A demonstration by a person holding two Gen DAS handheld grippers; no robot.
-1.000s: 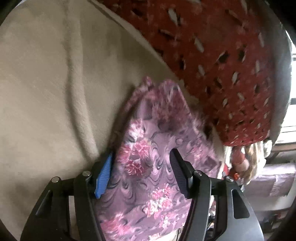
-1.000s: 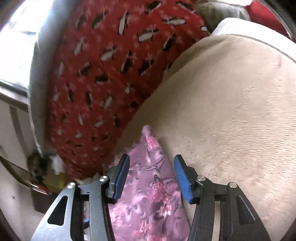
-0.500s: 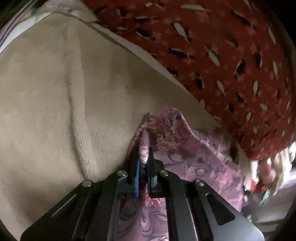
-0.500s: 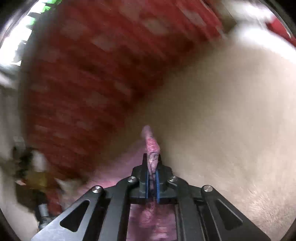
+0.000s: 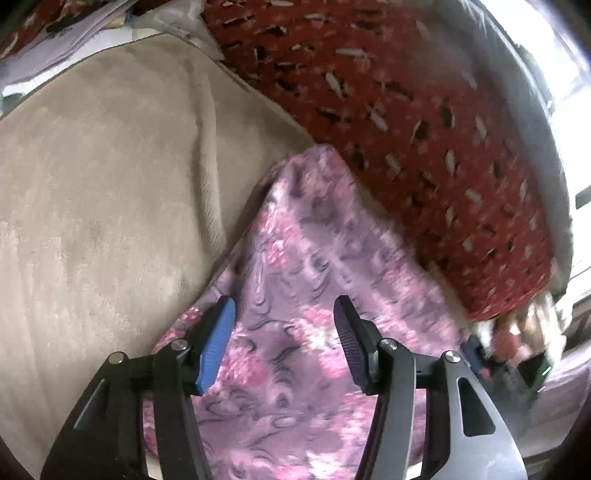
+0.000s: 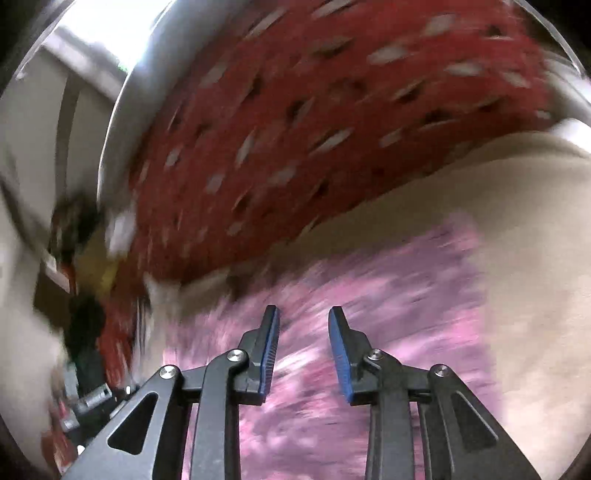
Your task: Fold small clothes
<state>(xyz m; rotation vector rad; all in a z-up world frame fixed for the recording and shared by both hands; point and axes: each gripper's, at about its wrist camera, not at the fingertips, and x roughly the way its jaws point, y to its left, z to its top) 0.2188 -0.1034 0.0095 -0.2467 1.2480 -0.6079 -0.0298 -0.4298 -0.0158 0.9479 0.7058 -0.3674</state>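
Note:
A small pink and purple floral garment [image 5: 310, 280] lies on a beige fleece cover [image 5: 103, 192], one corner pointing up toward a red patterned blanket [image 5: 406, 110]. My left gripper [image 5: 284, 332] hovers over the garment with its jaws opening, and the cloth lies flat below, untouched by the pads. In the right wrist view the same garment [image 6: 388, 306] is smeared by motion. My right gripper [image 6: 303, 347] is above it with jaws opening and nothing pinched between the blue pads.
The red patterned blanket [image 6: 314, 129] runs along the far side of the beige cover [image 6: 528, 258]. Papers or white cloth [image 5: 92, 33] lie at the top left. Cluttered small items [image 5: 517, 343] sit past the blanket's end, near a pale wall [image 6: 33, 147].
Both grippers pinched a fold of the garment half a second ago and have since let go and spread apart. Both have pulled back and lifted; the garment now lies flatter.

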